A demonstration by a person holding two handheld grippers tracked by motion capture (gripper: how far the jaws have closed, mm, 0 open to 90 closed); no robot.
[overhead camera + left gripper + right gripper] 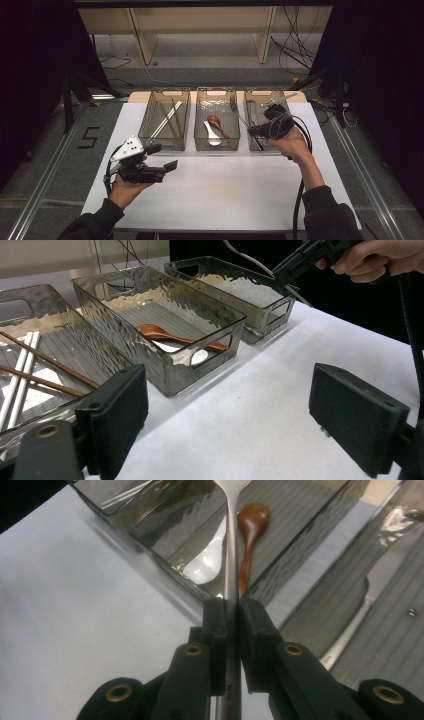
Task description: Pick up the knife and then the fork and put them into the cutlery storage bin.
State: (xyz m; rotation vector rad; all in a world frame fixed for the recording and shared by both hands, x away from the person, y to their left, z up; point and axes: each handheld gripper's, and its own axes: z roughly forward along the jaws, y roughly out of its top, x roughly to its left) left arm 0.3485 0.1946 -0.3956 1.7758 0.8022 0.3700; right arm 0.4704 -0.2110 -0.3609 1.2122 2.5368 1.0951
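Right gripper (230, 611): its two black, matte, block-shaped jaws are clamped flat on the slim handle of a metal fork (231, 545). The fork is smooth, polished steel with a narrow straight shank; it runs up from between the pads toward the top edge of the right gripper view, where the head widens. In the high view the right gripper (256, 131) is held over the near part of the right bin (252, 95), and the fork (239, 118) slants up and left from it across the gap toward the middle bin (216, 92).

Left gripper (165, 156): its jaws stand wide apart with nothing between them. It is held low over the white tabletop (220, 190), in front of the left bin (172, 92). In the left gripper view its pads (118, 415) show as thick, dull black slabs with rounded corners.

All three bins are rectangular, translucent smoky-grey plastic with rippled walls, ribbed floors and cut-out handle slots at the ends. They stand side by side in a row. The left bin holds thin straight chopsticks (167, 117), some pale and some dark brown. The middle bin holds a glossy red-brown spoon (218, 125) lying across a white, smooth, deep-bowled spoon (212, 136). The tabletop is a plain, matte white sheet.
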